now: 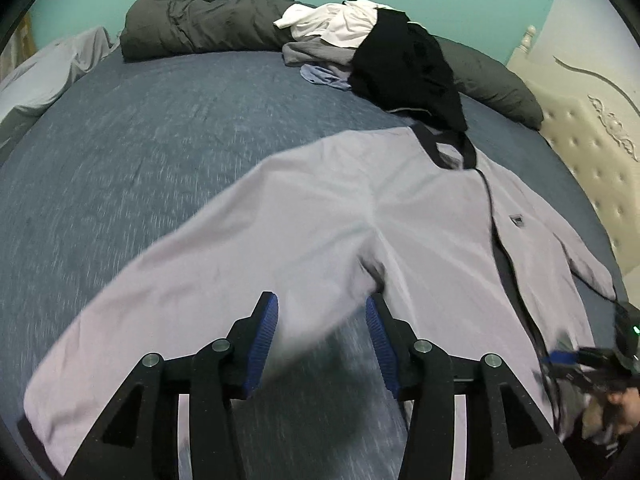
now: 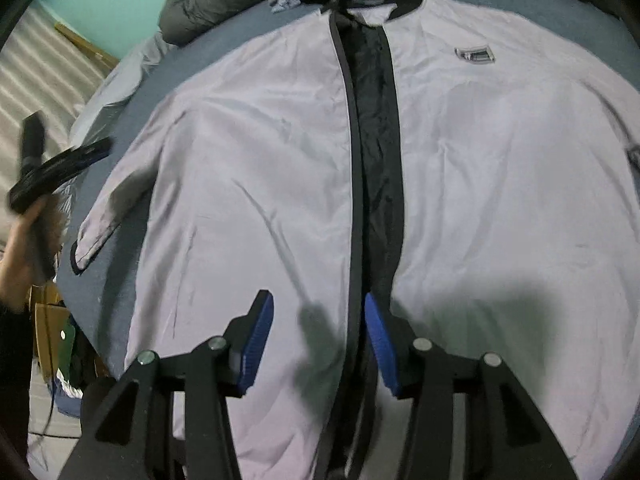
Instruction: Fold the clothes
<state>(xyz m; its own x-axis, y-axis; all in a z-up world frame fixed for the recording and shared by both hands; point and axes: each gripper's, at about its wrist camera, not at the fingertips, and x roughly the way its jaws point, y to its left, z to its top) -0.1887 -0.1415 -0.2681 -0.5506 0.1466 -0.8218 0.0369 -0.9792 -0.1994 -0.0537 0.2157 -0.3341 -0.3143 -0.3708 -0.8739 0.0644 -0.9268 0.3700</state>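
Observation:
A light lilac jacket (image 2: 480, 160) with black collar, black zip placket and a small chest badge lies spread flat, front up, on the blue bed (image 1: 140, 140). It also shows in the left wrist view (image 1: 340, 208), with its sleeve (image 1: 140, 300) stretched toward the lower left. My left gripper (image 1: 322, 320) is open and empty, above the sleeve's lower edge near the armpit. My right gripper (image 2: 319, 316) is open and empty, above the jacket's lower front just left of the placket. The right gripper (image 1: 592, 360) also shows in the left wrist view, and the left gripper (image 2: 60, 168) in the right wrist view.
A pile of clothes, white, grey, blue and black (image 1: 380, 52), lies at the bed's far side above the jacket's collar. A dark grey duvet (image 1: 200, 20) and pillow (image 1: 492, 80) lie behind. A cream padded headboard (image 1: 580, 140) stands at the right. The bed's near edge (image 2: 80, 300) drops at left.

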